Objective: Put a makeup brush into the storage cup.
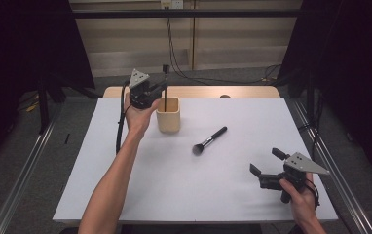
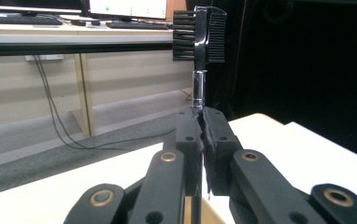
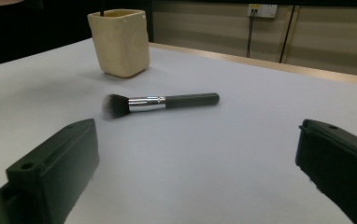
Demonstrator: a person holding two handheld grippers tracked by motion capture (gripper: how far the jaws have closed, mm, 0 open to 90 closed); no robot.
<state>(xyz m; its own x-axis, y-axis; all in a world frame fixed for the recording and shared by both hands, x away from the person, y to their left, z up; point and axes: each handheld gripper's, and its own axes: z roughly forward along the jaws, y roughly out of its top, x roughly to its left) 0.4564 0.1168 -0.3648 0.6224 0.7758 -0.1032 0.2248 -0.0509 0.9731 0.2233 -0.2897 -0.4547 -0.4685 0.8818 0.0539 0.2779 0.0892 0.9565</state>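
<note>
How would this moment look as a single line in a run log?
left gripper: shut on comb brush, handle in cup | right gripper: open, empty | powder brush: lying on table

- A rectangular table with a matte white top [image 1: 174, 180] carries the things; a light wooden strip [image 1: 194, 91] runs along its far edge.
- A cream, square-sided cup-shaped holder with rounded corners [image 1: 168, 115] stands upright on the white top, toward the far left; the right gripper view shows it [image 3: 120, 43] beyond the brush.
- A black-handled makeup brush with a silver ferrule and dark fluffy bristles [image 1: 209, 140] lies flat near the middle of the top, apart from the holder, bristles toward the near side and handle toward the far right.
- A small dark round mark [image 1: 225, 96] sits on the wooden strip.
</note>
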